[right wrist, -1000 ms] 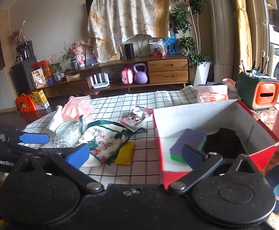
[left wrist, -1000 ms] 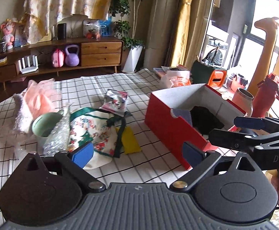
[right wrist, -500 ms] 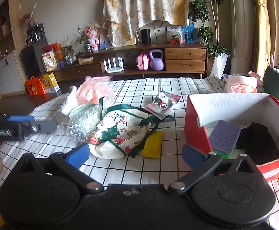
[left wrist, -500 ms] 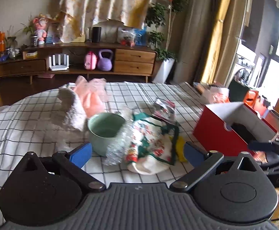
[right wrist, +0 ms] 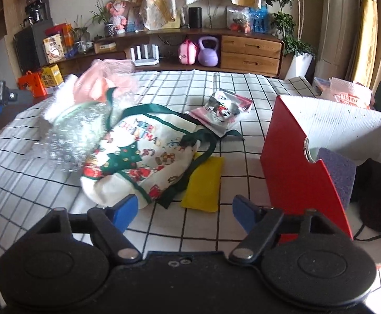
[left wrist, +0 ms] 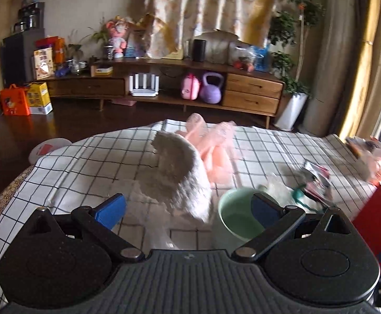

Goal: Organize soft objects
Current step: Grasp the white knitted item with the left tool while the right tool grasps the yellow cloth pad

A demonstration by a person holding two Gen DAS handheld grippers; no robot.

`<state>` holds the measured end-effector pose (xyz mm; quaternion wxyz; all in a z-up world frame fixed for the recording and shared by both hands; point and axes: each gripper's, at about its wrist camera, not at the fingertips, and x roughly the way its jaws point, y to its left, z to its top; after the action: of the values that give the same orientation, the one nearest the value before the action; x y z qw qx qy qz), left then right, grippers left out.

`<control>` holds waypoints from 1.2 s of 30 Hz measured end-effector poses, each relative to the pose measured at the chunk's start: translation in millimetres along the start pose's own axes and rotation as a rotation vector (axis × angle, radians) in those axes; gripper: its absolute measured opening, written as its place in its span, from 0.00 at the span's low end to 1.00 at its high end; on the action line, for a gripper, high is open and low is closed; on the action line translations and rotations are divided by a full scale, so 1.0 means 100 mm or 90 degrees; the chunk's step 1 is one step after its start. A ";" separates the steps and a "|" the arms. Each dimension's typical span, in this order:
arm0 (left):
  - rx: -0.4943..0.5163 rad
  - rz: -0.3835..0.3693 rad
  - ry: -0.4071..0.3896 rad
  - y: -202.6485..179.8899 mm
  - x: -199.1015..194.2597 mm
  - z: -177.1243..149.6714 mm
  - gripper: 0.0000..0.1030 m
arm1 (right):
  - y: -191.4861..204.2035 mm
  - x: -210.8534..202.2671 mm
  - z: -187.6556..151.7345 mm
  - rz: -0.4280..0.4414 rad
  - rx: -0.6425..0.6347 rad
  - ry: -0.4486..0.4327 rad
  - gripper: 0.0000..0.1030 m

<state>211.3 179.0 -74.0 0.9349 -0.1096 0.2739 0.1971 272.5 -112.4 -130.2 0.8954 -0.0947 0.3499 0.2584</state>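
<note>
A yellow sponge (right wrist: pixel 203 183) lies on the checked cloth just beyond my right gripper (right wrist: pixel 185 209), whose jaws are closing with nothing between them. Left of the sponge lies a Christmas-print cloth bag (right wrist: pixel 143 154). A red box (right wrist: pixel 295 167) at the right holds a purple sponge (right wrist: pixel 339 172) and a black soft item (right wrist: pixel 376 196). My left gripper (left wrist: pixel 188 206) is open, low over a fluffy white item (left wrist: pixel 180 172) with pink mesh fabric (left wrist: pixel 214 146) behind it. Nothing sits between its fingers.
A green cup (left wrist: pixel 240 217) stands right of the white item, partly behind the left gripper's finger. Crinkled clear plastic (right wrist: pixel 75 133) and a foil packet (right wrist: pixel 224 110) lie on the checked tablecloth (right wrist: pixel 242 89). A wooden sideboard (right wrist: pixel 250 52) stands beyond the table.
The left gripper swung left, from the red box to the white fluffy item and cup. The right gripper dropped and came closer to the yellow sponge, and its fingers narrowed.
</note>
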 end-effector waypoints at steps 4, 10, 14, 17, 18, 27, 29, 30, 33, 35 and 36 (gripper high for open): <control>-0.004 0.023 -0.005 -0.02 0.24 0.14 0.99 | -0.06 0.21 0.04 -0.013 0.011 0.014 0.67; -0.012 0.040 0.010 -0.05 0.57 0.26 0.99 | -0.13 0.44 0.04 -0.023 0.022 0.031 0.57; -0.013 0.053 0.026 -0.06 0.75 0.29 0.99 | -0.17 0.54 0.02 -0.023 0.029 0.041 0.51; -0.022 0.057 0.048 -0.03 0.90 0.29 0.99 | -0.19 0.60 0.01 -0.026 0.036 0.045 0.49; -0.028 0.060 0.055 -0.01 0.94 0.29 0.98 | -0.20 0.61 0.00 -0.022 0.040 0.046 0.49; -0.054 0.070 0.088 0.10 1.14 0.22 0.76 | -0.16 0.67 0.02 -0.023 0.025 0.034 0.45; -0.051 0.068 0.087 0.11 1.12 0.20 0.67 | -0.15 0.67 0.01 -0.026 0.024 0.030 0.42; -0.049 0.066 0.086 0.11 1.11 0.20 0.62 | -0.15 0.66 0.01 -0.026 0.027 0.028 0.41; -0.047 0.065 0.080 0.13 1.08 0.21 0.49 | -0.17 0.64 0.01 -0.020 0.036 0.025 0.40; -0.048 0.064 0.081 0.14 1.06 0.21 0.39 | -0.17 0.63 0.00 -0.017 0.039 0.025 0.40; -0.049 0.061 0.082 0.16 1.05 0.22 0.34 | -0.18 0.62 -0.01 -0.016 0.041 0.025 0.39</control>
<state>295.9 232.2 -116.0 0.8999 -0.1448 0.3308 0.2445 319.7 -103.3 -172.8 0.8941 -0.0752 0.3745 0.2340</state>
